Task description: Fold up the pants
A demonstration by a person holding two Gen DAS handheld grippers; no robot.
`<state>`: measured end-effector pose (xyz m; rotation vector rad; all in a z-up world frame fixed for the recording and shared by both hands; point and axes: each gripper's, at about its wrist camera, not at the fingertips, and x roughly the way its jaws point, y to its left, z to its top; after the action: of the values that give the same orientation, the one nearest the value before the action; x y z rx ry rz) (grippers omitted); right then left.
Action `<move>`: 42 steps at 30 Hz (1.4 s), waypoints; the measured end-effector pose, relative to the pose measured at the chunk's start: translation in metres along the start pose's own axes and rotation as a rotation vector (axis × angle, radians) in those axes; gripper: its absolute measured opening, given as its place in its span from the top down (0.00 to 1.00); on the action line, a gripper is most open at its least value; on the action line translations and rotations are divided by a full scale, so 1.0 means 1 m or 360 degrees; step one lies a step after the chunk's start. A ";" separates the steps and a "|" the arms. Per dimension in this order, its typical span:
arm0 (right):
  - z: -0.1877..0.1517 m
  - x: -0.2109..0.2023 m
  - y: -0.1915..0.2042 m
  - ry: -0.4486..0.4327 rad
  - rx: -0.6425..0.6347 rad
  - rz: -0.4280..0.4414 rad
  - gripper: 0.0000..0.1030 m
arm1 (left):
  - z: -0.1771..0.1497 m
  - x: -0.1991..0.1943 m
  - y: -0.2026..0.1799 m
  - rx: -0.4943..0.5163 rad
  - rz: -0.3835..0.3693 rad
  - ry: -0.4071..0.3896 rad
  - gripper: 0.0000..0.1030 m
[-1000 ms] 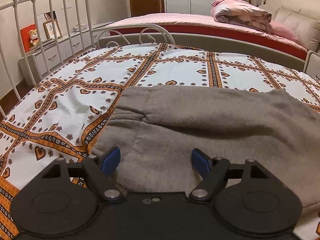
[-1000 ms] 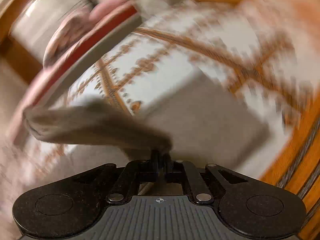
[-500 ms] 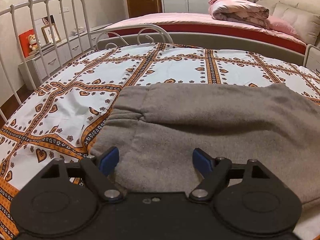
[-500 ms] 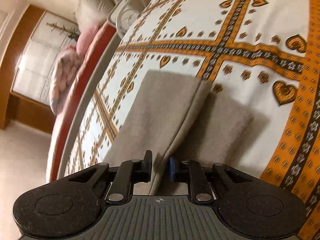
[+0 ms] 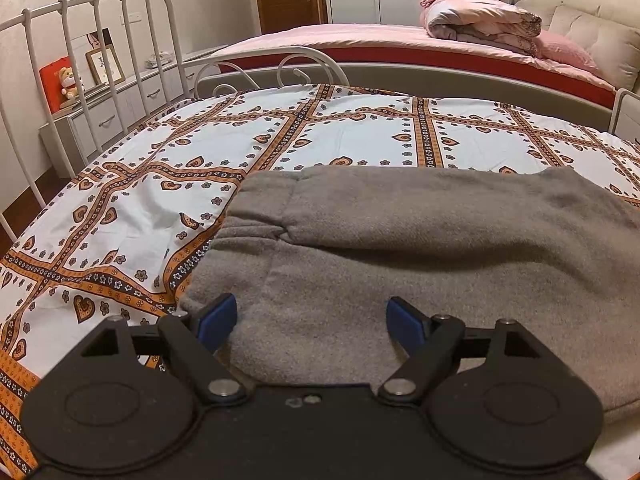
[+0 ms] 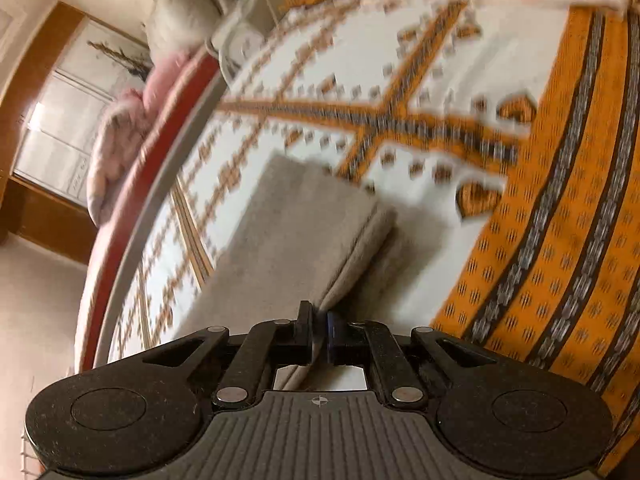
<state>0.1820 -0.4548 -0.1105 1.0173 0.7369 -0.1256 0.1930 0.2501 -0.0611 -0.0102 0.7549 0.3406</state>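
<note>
Grey fleece pants [image 5: 400, 248] lie on the patterned bedsheet [image 5: 132, 216], with one layer folded over another. My left gripper [image 5: 312, 316] is open and empty, its blue pads [image 5: 218, 316] hovering just above the near edge of the pants. In the right wrist view, which is tilted and blurred, my right gripper [image 6: 319, 332] is shut on the hem edge of a pants leg [image 6: 296, 240], which runs away from the fingers over a lower layer.
A white metal bed frame [image 5: 100, 60] stands at the left and far edge. A second bed with a pink quilt [image 5: 480, 20] lies beyond. A dresser [image 5: 100, 116] with a teddy bear stands at the left. The orange sheet border [image 6: 560, 240] runs along the right.
My right gripper opened partly half a second ago and has closed again on the pants edge, while the leg was laid flat over the lower layer. My left gripper has barely moved.
</note>
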 end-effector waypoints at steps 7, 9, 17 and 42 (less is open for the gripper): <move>0.002 -0.006 0.002 -0.0056 -0.0057 -0.0053 0.94 | 0.001 0.000 -0.002 0.0015 -0.0002 0.0002 0.27; 0.005 -0.026 0.002 -0.0201 -0.0014 0.0002 0.79 | 0.001 0.001 -0.002 0.0020 -0.0004 0.0002 0.27; 0.009 -0.014 -0.020 -0.0053 0.0127 0.0011 0.35 | 0.001 0.003 -0.005 0.0036 0.0007 0.0011 0.21; 0.011 -0.033 0.029 -0.0472 -0.0278 -0.0190 0.73 | 0.009 -0.006 -0.004 0.0005 0.0057 -0.0052 0.23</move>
<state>0.1750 -0.4559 -0.0661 0.7669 0.5268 -0.3038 0.1965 0.2456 -0.0506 0.0120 0.7242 0.3729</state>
